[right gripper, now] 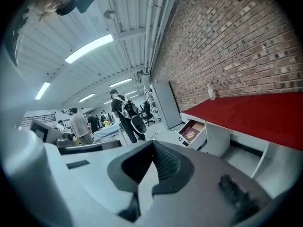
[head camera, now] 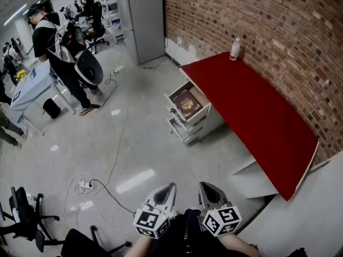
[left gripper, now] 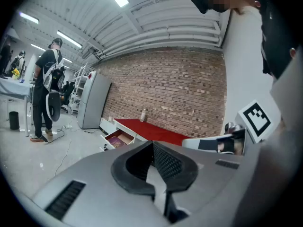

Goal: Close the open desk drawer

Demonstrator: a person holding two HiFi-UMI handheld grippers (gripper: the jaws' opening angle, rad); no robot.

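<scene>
A desk with a red top [head camera: 257, 111] stands along the brick wall. Its top drawer [head camera: 187, 103] is pulled out toward the floor space, and a dark red book [head camera: 186, 105] lies inside. The drawers below it [head camera: 182, 127] stick out a little. My left gripper [head camera: 165, 189] and right gripper [head camera: 208, 189] hang side by side at the bottom of the head view, far from the drawer. Both are shut and hold nothing. The open drawer [left gripper: 118, 138] shows small beyond the left gripper [left gripper: 152, 143]. It also lies ahead of the right gripper [right gripper: 152, 143], as the drawer [right gripper: 191, 130].
A clear bottle [head camera: 235, 48] stands at the desk's far end. Cables [head camera: 115, 154] trail across the grey floor. A person with a backpack [head camera: 59, 47] stands by a blue-covered table [head camera: 29, 87]. A black office chair [head camera: 24, 213] is at lower left, a grey cabinet [head camera: 142, 15] behind.
</scene>
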